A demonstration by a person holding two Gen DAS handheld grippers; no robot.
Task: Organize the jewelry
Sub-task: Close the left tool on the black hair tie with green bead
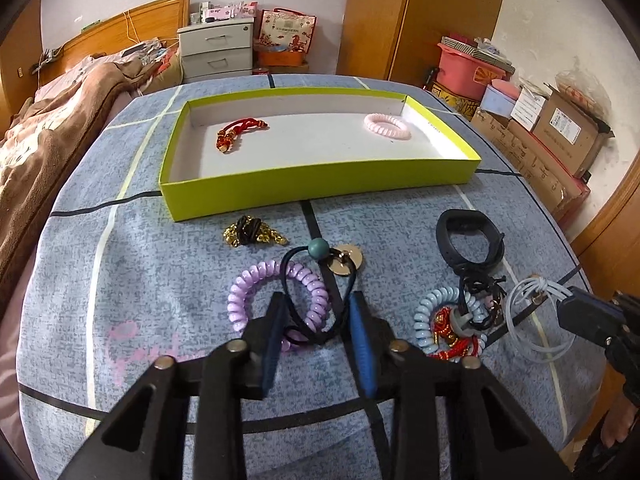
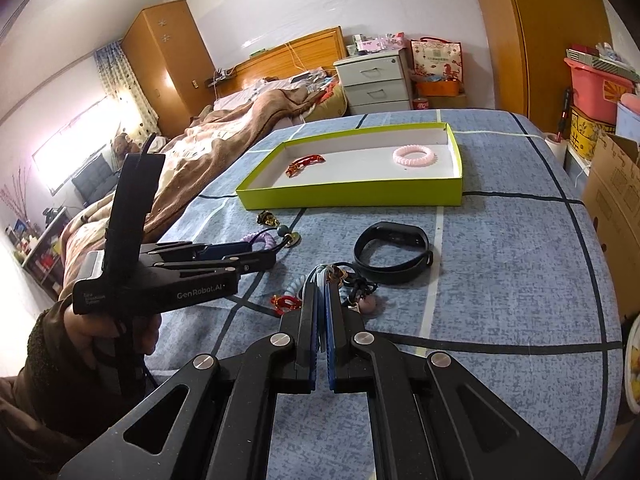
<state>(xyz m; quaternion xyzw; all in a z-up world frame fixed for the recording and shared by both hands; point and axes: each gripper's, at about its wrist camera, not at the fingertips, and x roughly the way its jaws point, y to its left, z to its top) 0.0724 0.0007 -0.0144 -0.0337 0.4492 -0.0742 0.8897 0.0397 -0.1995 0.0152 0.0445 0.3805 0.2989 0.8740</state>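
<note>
Two grippers down: left gripper (image 1: 318, 306) fingers half-wide around black cord (image 1: 296, 312) over purple coil (image 1: 276, 296); right gripper (image 2: 322, 280) fingers clamping white loops (image 1: 532, 316).

A home bedroom: unmade bed (image 2: 224, 136) w/ wooden headboard (image 2: 296, 54), white bedside drawers (image 2: 374, 80), wardrobe (image 2: 168, 60), curtained window (image 2: 120, 92) & stacked storage boxes (image 1: 556, 136).
</note>
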